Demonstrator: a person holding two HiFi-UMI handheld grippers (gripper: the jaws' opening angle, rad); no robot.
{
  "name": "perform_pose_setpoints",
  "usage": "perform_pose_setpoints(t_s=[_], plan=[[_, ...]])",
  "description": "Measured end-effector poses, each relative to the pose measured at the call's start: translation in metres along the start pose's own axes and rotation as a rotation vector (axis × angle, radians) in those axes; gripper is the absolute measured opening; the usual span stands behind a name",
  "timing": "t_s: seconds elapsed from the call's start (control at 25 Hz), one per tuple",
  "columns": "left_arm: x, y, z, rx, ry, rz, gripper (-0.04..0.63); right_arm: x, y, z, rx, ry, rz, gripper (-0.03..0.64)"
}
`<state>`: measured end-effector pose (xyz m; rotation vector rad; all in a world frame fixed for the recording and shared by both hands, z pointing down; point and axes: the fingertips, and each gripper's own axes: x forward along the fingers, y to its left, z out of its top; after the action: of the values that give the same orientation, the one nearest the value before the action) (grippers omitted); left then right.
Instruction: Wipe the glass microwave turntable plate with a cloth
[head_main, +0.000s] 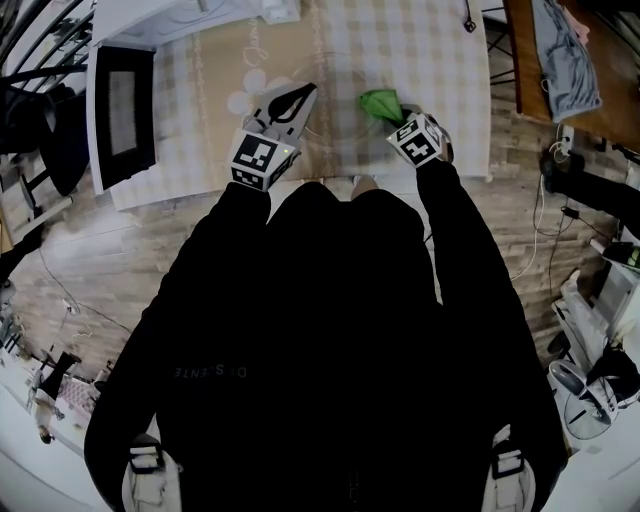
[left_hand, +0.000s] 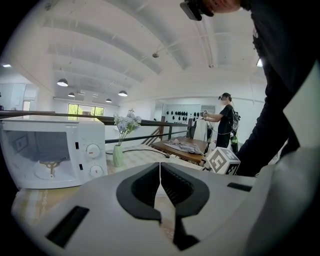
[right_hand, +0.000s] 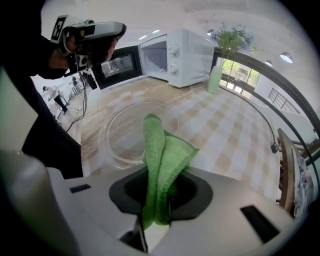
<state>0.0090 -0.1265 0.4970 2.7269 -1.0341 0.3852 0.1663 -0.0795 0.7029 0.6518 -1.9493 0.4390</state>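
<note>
Beige checked tablecloth (head_main: 420, 60) under glass plate (right_hand: 125, 135); brick-patterned floor (head_main: 100, 280) around.

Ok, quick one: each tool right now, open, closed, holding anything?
Left tool: closed, nothing between its jaws.
Right tool: closed on the green cloth.

The checked table (right_hand: 235, 135) carries a microwave (right_hand: 187, 57), vase (right_hand: 215, 80) and glass plate (right_hand: 120, 135).

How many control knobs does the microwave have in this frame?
2. The upper knob and the lower knob sit one above the other on the right-hand control panel of the microwave. None looks hidden.
</note>
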Motion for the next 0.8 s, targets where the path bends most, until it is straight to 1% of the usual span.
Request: perform_pose_setpoints(t_s=[0.12,0.2,0.32,0.52,0.8], plan=[[-0.008,0.006,-0.003,0.001,0.001,0.025,0.021,-0.008,-0.003,-0.001,0.021,-0.008,-0.011,0.087],[-0.014,0.012,-0.003,0.000,-0.001,0.043,0.021,-0.013,0.000,0.007,0.022,-0.033,-0.007,0.087],[-0.024,0.021,-0.005,-0.001,-0.003,0.066,0.021,-0.016,0.013,0.027,-0.004,-0.069,0.009,0.087],[-0.040,0.030,-0.011,-0.012,0.002,0.094,0.021,-0.008,0.049,0.066,-0.055,-0.116,0.067,0.087],[-0.053,0.034,-0.024,-0.026,0.016,0.093,0.021,0.018,0.113,0.108,-0.081,-0.121,0.174,0.087]])
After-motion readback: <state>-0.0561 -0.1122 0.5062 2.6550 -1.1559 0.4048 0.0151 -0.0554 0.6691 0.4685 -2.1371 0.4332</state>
